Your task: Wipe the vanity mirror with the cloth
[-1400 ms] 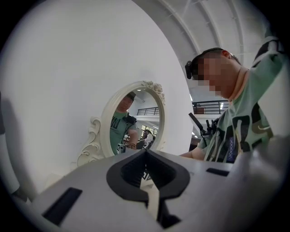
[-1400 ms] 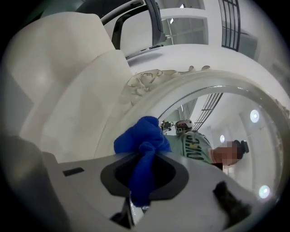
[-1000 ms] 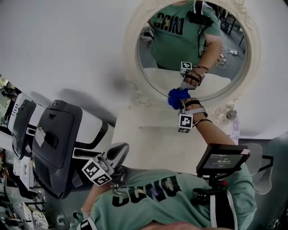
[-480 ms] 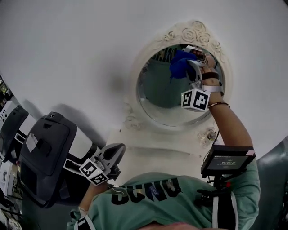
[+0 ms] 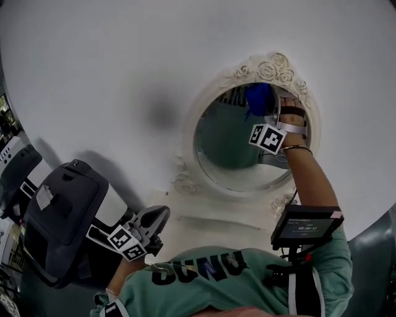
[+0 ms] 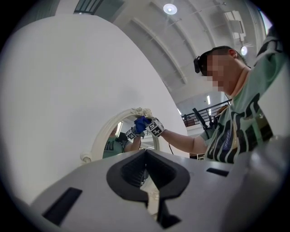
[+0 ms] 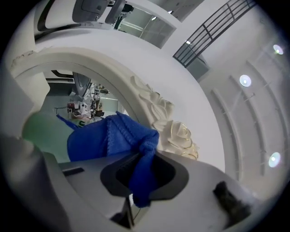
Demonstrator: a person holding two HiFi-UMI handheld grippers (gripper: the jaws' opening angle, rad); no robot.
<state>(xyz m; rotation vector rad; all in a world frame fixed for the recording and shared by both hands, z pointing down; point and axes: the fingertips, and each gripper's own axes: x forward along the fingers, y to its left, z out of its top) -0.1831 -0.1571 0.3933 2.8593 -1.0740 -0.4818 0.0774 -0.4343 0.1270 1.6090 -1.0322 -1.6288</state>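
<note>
Two grippers are in view, and only one is at work. We find the right gripper (image 7: 138,181) pinching a blue cloth (image 7: 108,138), with a tail of it running down between the jaws. The bunched cloth lies against the glass of the vanity mirror (image 5: 226,145) at its upper edge, just below the rose crest (image 5: 272,65) of the frame. The left gripper (image 6: 146,179) hangs low beside the person's body, well apart from the mirror. Its jaws are pressed together on nothing.

We judge the wiping to be under way. No view shows which parts of the glass are already done. The glass carries no plain smear or streak, so we cannot mark a finished area, and we treat the lower and left portions as outstanding.

The mirror stands on a white vanity top (image 5: 204,213) against a white wall (image 5: 111,74). A dark office chair (image 5: 55,223) sits to the left. The gripper views show a high ceiling with round lights (image 6: 170,8) and a railing (image 7: 213,31).
</note>
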